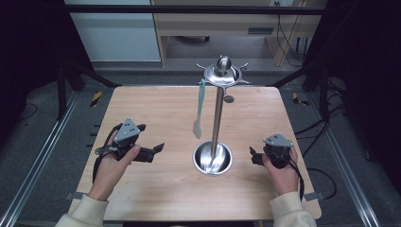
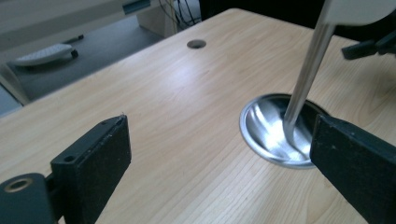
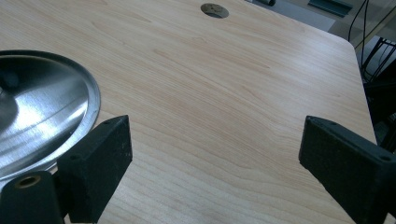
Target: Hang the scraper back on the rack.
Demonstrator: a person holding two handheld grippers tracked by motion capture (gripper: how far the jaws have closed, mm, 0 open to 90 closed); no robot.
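Wooden table (image 1: 156,189), pale grain, rounded corners, with a small round grommet hole (image 1: 229,99) near its far edge. Landmark: a polished steel stand (image 1: 217,123) at the table's middle, comprising a shallow round dish base (image 1: 202,163), a slim upright pole and a disc top (image 1: 222,74) with radiating hook arms and a knob. The dish base holds nothing but the foot of the pole; its surface is mirror-bright, with streaked reflections. From a hook on the left of the disc top hangs a pale green spatula (image 1: 199,111), long-handled, its flat whitish blade lowest and clear of the table, just left of the pole. Left gripper (image 1: 152,144): held in the person's left hand (image 1: 113,163), left of the dish base and apart from it, jaws spread wide with nothing between them; in the left gripper view the flat black rubbery fingers (image 2: 100,158) frame bare wood and the dish base. Right gripper (image 1: 252,156): held in the right hand (image 1: 283,170), right of the dish base and near it, jaws likewise wide apart and empty; its fingers (image 3: 105,154) frame bare wood in the right gripper view, the rim of the dish base beside the left one. Open tabletop lies all round the stand, most broadly to its left and behind it. Beyond the table's far edge: grey floor, a wooden cabinet and cables.
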